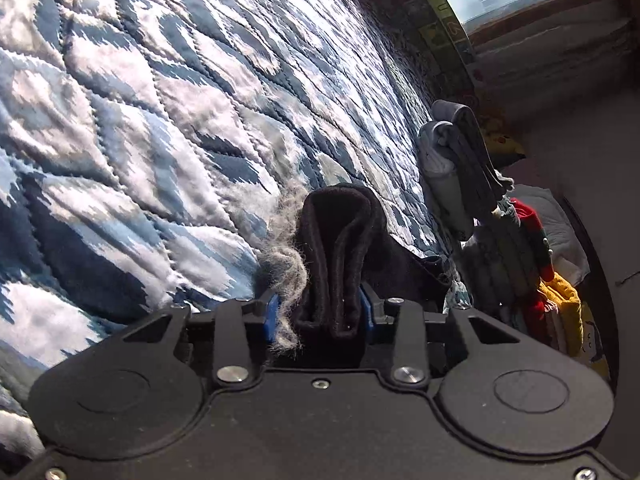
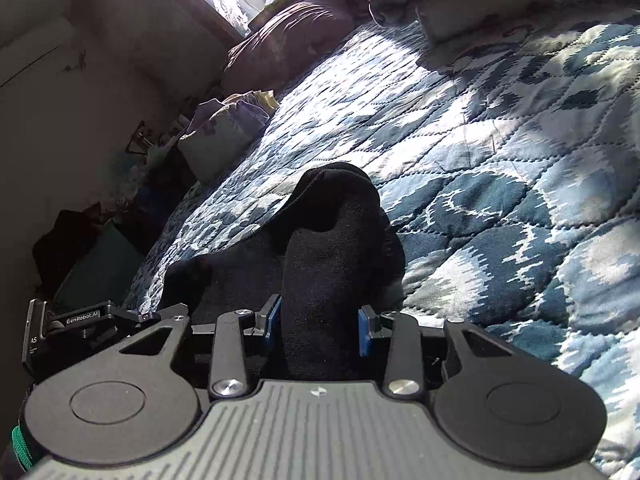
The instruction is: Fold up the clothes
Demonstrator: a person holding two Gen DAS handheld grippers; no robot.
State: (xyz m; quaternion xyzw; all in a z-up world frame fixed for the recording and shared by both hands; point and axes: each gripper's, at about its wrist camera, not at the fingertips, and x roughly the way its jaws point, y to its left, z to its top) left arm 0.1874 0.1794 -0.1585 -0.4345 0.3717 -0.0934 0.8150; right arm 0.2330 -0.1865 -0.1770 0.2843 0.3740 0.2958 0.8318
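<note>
Ahead and to the left of the left gripper (image 1: 320, 316) the quilt (image 1: 160, 120) lies bare. To its right, a stack of folded clothes (image 1: 460, 168) blocks the way. Ahead-right of the right gripper (image 2: 320, 324) the quilt is open; a pillow (image 2: 224, 140) sits far ahead-left.

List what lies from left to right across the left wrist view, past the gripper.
Quilt → grey fluff → black sock in the left gripper → grey folded stack → red and yellow clothes.
</note>
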